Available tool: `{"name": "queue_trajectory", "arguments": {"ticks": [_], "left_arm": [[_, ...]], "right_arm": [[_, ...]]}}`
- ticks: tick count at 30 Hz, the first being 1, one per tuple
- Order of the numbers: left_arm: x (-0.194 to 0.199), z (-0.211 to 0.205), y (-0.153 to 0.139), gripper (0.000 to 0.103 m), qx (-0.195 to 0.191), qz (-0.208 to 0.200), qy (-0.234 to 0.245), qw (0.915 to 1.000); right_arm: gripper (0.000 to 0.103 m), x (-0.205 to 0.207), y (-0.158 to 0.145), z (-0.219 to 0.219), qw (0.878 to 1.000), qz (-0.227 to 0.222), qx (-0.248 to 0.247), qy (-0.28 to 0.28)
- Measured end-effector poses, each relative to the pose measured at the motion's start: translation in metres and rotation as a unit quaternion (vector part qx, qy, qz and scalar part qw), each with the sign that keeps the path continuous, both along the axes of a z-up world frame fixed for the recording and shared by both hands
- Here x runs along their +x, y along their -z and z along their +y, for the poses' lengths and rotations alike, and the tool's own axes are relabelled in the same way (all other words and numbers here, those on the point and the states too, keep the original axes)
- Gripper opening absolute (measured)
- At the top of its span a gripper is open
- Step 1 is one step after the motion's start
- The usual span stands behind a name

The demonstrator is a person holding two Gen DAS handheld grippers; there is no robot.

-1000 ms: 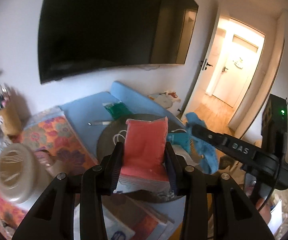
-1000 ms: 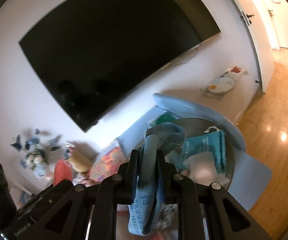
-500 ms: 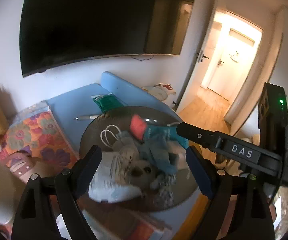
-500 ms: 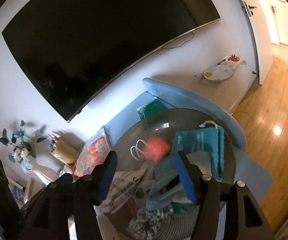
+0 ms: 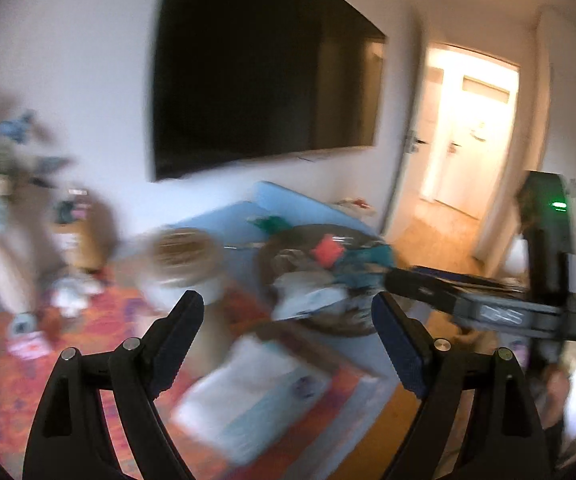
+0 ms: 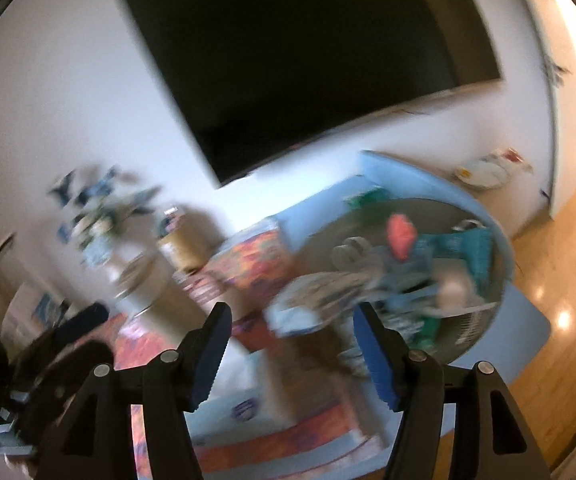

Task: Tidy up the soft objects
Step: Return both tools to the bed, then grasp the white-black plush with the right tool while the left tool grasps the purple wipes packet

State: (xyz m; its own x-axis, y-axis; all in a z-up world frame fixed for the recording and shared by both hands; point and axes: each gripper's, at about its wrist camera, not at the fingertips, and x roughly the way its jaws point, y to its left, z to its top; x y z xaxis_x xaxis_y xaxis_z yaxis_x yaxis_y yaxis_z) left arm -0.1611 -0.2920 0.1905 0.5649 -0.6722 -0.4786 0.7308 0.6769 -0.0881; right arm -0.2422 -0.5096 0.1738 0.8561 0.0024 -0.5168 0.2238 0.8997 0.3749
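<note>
Both views are smeared by motion; fine detail is unreliable. Nearest, the left tongs stand spread wide with nothing between the pads. The right tongs are likewise spread and empty, and their jaws have just been opening further. Below and between them lies a pale flat pack on the orange patterned cover of the tabletop; what it is cannot be told. Farther off, to the right, the round grey tray sits on a blue mat and carries the soft objects in one loose heap: a red-orange pouch on top, a teal knitted cloth on the far right, a blue-grey cloth in the middle, and a pale printed bag hanging over the near-left rim. Judged from their slump, all are light, limp and non-fragile; they will sag and drape when lifted, and a neighbour may be dragged along. Grip advised on a bunched fold or hem, or across the pouch's narrow width. At the far wall hangs a dark television.
</note>
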Motion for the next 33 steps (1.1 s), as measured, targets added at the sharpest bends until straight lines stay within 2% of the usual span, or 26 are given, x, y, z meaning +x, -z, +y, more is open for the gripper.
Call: {"name": "queue_trajectory", "arguments": {"ticks": [2,7,10,12,17,20,24,27,29,31,33], "left_arm": [[0.002,0.027,-0.001,0.087,0.0,-0.008,-0.029,0.9995],[0.025,0.104,0.011,0.087,0.007,0.01,-0.102,0.9947],[0.041,0.149,0.024,0.087,0.02,0.015,-0.161,0.9866],[0.055,0.178,0.038,0.087,0.04,0.02,-0.214,0.9758],[0.086,0.223,0.084,0.087,0.076,0.057,-0.276,0.9563],[0.108,0.242,0.119,0.087,0.106,0.077,-0.306,0.9431],[0.123,0.259,0.145,0.087,0.114,0.088,-0.324,0.9351],[0.132,0.269,0.158,0.087,0.112,0.092,-0.337,0.9302],[0.135,0.275,0.166,0.087,0.101,0.097,-0.342,0.9292],[0.138,0.276,0.171,0.087,0.1,0.119,-0.339,0.9277],[0.136,0.273,0.17,0.087,0.104,0.112,-0.339,0.9283]], "right_arm": [[0.083,-0.003,-0.005,0.029,0.999,-0.004,-0.023,-0.032],[0.086,-0.003,-0.009,0.117,0.987,-0.007,-0.097,-0.125],[0.099,0.009,-0.002,0.164,0.978,-0.004,-0.125,-0.169],[0.099,0.02,0.007,0.19,0.972,0.005,-0.127,-0.197],[0.099,0.063,0.046,0.245,0.96,0.054,-0.119,-0.248],[0.099,0.1,0.078,0.272,0.952,0.1,-0.099,-0.27],[0.099,0.136,0.11,0.297,0.946,0.132,-0.119,-0.272],[0.099,0.155,0.125,0.305,0.948,0.126,-0.131,-0.262],[0.099,0.166,0.131,0.302,0.954,0.107,-0.115,-0.254],[0.099,0.176,0.137,0.293,0.961,0.104,-0.079,-0.242],[0.099,0.185,0.142,0.281,0.967,0.111,-0.052,-0.221]]}}
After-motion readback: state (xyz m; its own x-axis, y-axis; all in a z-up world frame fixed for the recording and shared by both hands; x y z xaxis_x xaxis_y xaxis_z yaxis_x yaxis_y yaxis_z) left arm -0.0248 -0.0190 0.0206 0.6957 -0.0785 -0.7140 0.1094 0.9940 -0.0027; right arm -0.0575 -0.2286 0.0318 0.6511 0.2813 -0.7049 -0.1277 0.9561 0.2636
